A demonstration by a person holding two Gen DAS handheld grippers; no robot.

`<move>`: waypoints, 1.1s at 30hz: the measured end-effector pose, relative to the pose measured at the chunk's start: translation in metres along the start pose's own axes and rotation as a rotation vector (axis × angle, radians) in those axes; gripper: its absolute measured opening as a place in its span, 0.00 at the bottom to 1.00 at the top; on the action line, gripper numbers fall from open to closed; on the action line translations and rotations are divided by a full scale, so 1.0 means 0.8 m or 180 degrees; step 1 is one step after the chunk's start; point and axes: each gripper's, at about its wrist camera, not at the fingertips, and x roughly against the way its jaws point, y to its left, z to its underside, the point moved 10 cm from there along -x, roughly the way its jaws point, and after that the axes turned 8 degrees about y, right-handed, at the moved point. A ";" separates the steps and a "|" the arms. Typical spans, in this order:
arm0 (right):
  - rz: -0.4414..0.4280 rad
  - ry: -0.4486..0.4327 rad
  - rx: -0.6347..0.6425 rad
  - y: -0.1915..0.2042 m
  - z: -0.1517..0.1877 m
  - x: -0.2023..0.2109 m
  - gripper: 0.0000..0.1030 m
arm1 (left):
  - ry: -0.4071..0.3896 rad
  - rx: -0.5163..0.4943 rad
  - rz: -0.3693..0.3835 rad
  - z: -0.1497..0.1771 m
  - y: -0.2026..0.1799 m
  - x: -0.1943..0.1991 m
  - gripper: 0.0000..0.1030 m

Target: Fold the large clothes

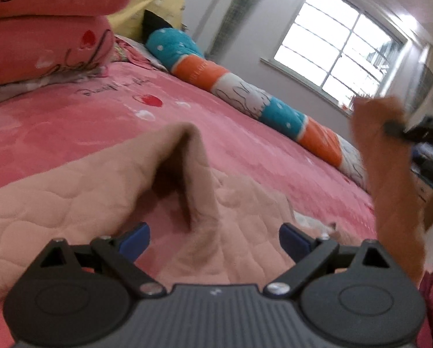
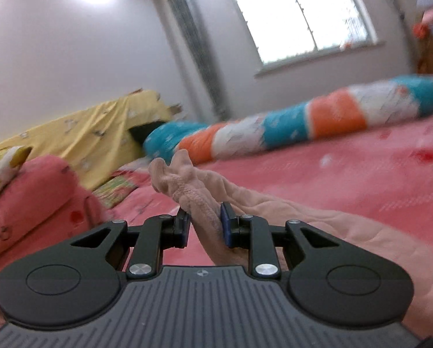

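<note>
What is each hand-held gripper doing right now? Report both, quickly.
Left hand-held gripper: open, holding nothing; pink garment lies between its fingers.
Right hand-held gripper: shut on a bunched part of the pink garment.

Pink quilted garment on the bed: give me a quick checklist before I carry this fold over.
1. Right gripper clamped on a bunched edge of the pink quilted garment: ok.
2. Left gripper holding cloth: not ok, jaws open, fabric lying between them.
3. Garment lying flat: not ok, a peaked fold stands up.
4. Striped bolster apart from the garment: ok.
5. Bed bare beyond the garment: ok.
</note>
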 end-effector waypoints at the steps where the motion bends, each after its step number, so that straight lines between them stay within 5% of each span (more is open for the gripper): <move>1: -0.0048 0.0053 -0.0035 0.006 0.011 -0.014 0.27 | -0.0016 0.0045 -0.0010 -0.003 0.005 0.001 0.93; 13: -0.0209 0.0662 -0.0585 0.039 0.130 -0.097 0.28 | -0.0133 0.0447 -0.0053 -0.030 0.050 0.009 0.94; 23: -0.0014 0.0968 -0.0416 0.031 0.137 -0.097 0.32 | -0.0089 0.0393 -0.0056 -0.027 0.049 0.005 0.94; 25: -0.0014 0.0984 -0.0391 0.033 0.135 -0.093 0.38 | -0.0087 0.0367 -0.0067 -0.027 0.048 0.004 0.94; 28: -0.0083 0.1008 -0.0390 0.039 0.131 -0.091 0.63 | -0.0080 0.0364 -0.0076 -0.026 0.048 0.003 0.94; 33: -0.0163 0.1050 -0.0368 0.049 0.119 -0.068 0.69 | -0.0078 0.0350 -0.0105 -0.025 0.049 0.001 0.94</move>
